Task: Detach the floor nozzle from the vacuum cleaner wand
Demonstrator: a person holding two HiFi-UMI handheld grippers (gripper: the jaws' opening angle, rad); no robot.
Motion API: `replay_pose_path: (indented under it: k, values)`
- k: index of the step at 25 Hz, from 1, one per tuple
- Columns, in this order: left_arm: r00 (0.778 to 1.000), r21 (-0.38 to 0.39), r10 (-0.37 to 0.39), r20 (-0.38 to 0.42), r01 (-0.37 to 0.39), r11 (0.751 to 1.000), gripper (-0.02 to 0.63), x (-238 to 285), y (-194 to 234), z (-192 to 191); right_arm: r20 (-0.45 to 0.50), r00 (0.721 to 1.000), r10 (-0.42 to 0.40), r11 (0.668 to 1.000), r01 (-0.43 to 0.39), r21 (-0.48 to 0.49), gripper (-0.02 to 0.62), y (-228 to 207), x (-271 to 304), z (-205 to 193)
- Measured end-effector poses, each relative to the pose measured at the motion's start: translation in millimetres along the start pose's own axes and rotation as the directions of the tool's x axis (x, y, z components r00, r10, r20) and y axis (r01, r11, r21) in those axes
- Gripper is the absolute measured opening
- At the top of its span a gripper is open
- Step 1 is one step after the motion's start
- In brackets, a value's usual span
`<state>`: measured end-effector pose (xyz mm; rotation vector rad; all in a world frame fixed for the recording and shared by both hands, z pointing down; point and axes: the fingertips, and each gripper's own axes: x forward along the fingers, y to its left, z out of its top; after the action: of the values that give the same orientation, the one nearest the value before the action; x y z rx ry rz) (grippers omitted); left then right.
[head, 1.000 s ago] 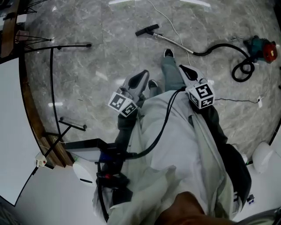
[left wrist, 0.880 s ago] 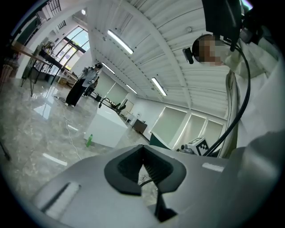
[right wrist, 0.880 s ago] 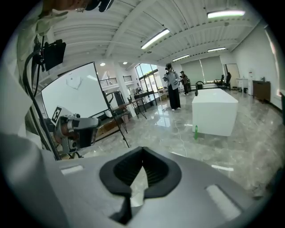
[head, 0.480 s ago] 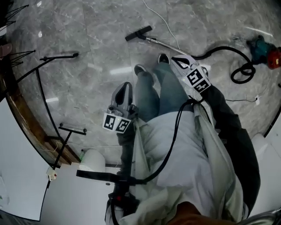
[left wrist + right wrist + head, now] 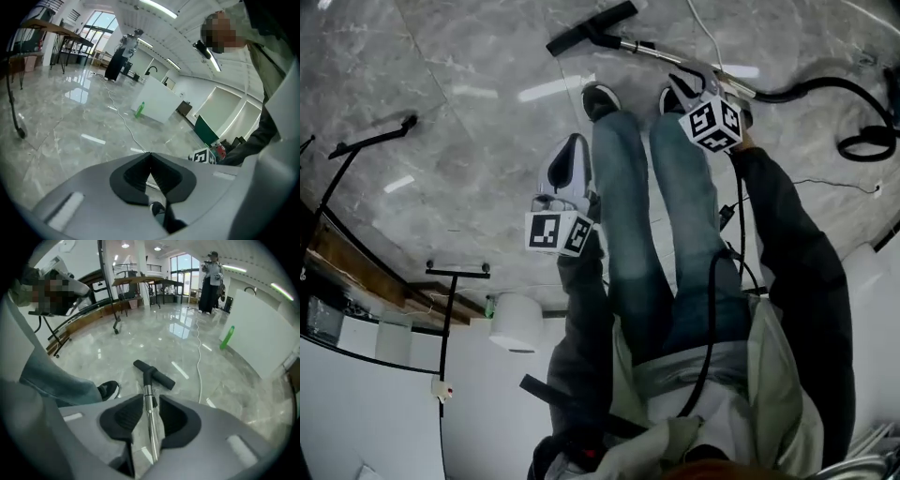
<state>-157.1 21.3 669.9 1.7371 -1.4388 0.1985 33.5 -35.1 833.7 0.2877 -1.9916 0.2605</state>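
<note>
Wand (image 5: 150, 427) likely rigid, slick metal; nozzle (image 5: 154, 375) likely light plastic; hold near joint; right gripper (image 5: 151, 397) just opening, astride wand, not pinching; left gripper (image 5: 150, 157) pressed together, empty.

Grey marble floor (image 5: 469, 141); black floor nozzle (image 5: 586, 28) on chrome wand (image 5: 649, 49) beyond the shoes (image 5: 600, 98); right gripper (image 5: 686, 82) down at the wand, jaws just opening, wand between them; left gripper (image 5: 572, 145) beside the left leg (image 5: 623, 225).

Grey marble floor (image 5: 154, 343), glossy. Green bottle (image 5: 227, 338) upright at two o'clock, just beside a white partition (image 5: 262, 324). Person (image 5: 209, 282) standing at twelve. Table (image 5: 140, 282) at eleven, black stand (image 5: 115, 328) near it.
</note>
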Motion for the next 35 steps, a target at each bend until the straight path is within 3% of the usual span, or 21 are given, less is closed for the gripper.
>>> replay_pose_path:
  k: [3,6,8,13,15,17,22,25,26,27,30,33,35]
  values:
    - [0.998,0.004,-0.055,-0.004,0.055,0.998,0.005,23,27,-18,-0.056,0.998,0.009,1.0,-0.009,0.01,0.114,12,65,-28]
    - [0.997,-0.004,-0.072,-0.005,0.072,0.997,0.005,36,56,-35,-0.148,0.987,0.055,0.993,-0.07,-0.099,0.118,34,128,-66]
    - [0.997,-0.016,-0.082,-0.014,0.082,0.997,0.005,42,72,-50,-0.162,0.987,0.022,0.987,-0.046,-0.151,0.134,30,157,-84]
    - [0.998,-0.079,-0.059,-0.032,0.056,0.995,0.005,40,109,-83,-0.089,0.992,-0.087,0.985,0.073,-0.154,0.141,16,153,-85]
    - [0.999,-0.116,-0.044,-0.028,0.04,0.992,0.005,37,114,-90,-0.082,0.991,-0.104,0.994,0.1,-0.048,0.191,9,152,-88]
    - [0.999,-0.127,-0.047,-0.025,0.043,0.991,0.005,38,112,-92,-0.097,0.992,-0.076,0.997,0.078,0.017,0.229,8,168,-92]
    - [0.996,-0.136,-0.087,-0.03,0.082,0.987,0.005,43,98,-95,-0.22,0.975,-0.014,0.997,-0.003,-0.075,0.253,21,214,-105]
    - [0.993,-0.138,-0.106,-0.045,0.099,0.985,0.005,46,98,-97,-0.22,0.975,0.043,0.997,-0.056,-0.053,0.239,20,214,-104]
    - [0.992,-0.142,-0.118,-0.052,0.109,0.984,0.005,48,97,-98,-0.215,0.974,0.067,0.996,-0.079,-0.046,0.184,20,212,-104]
    - [0.989,-0.148,-0.133,-0.058,0.124,0.981,0.005,50,95,-98,-0.221,0.97,0.1,0.993,-0.111,-0.035,0.172,20,210,-103]
    - [0.976,-0.195,-0.209,-0.064,0.193,0.962,0.006,58,77,-94,-0.267,0.949,0.17,0.984,-0.178,-0.005,0.172,18,188,-91]
    - [0.956,-0.262,-0.29,-0.047,0.269,0.927,0.123,64,42,-79,-0.261,0.949,0.175,0.983,-0.182,-0.004,0.17,20,135,-53]
    - [0.945,-0.285,-0.328,-0.01,0.312,0.906,0.141,65,13,-62,-0.256,0.95,0.179,0.982,-0.189,-0.014,0.17,28,88,-26]
